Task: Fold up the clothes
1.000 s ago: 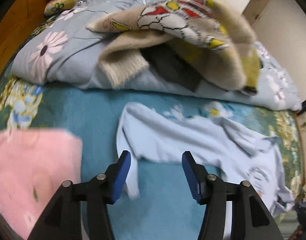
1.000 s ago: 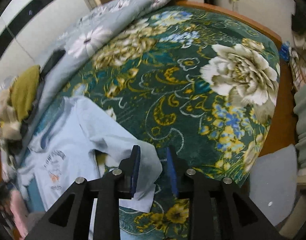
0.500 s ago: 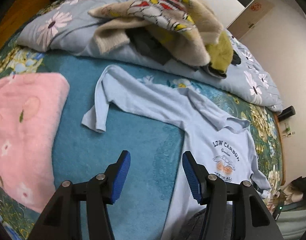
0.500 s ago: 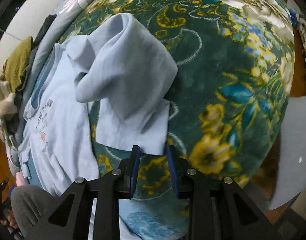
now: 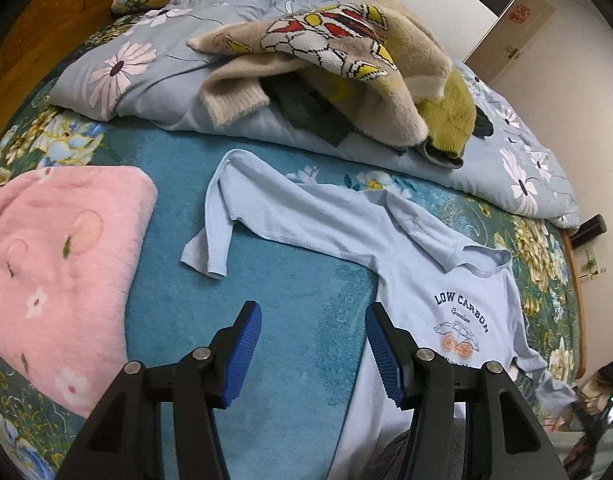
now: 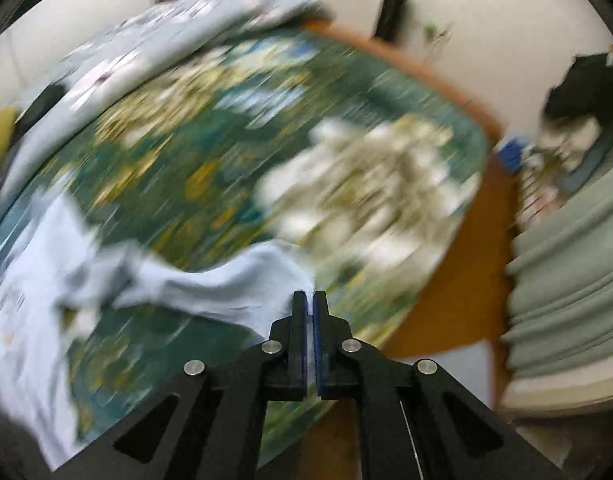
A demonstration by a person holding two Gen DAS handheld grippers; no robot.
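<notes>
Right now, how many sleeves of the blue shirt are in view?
2. One sleeve lies spread on the bed, its cuff bent back, ahead of the open left claw. The other sleeve is pinched in the right claw; that view is blurred.

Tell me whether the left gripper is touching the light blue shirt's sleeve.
Apart. In the left wrist view, the left gripper hangs open over bare teal bedspread, and the sleeve of the light blue shirt lies well beyond its fingers.
</notes>
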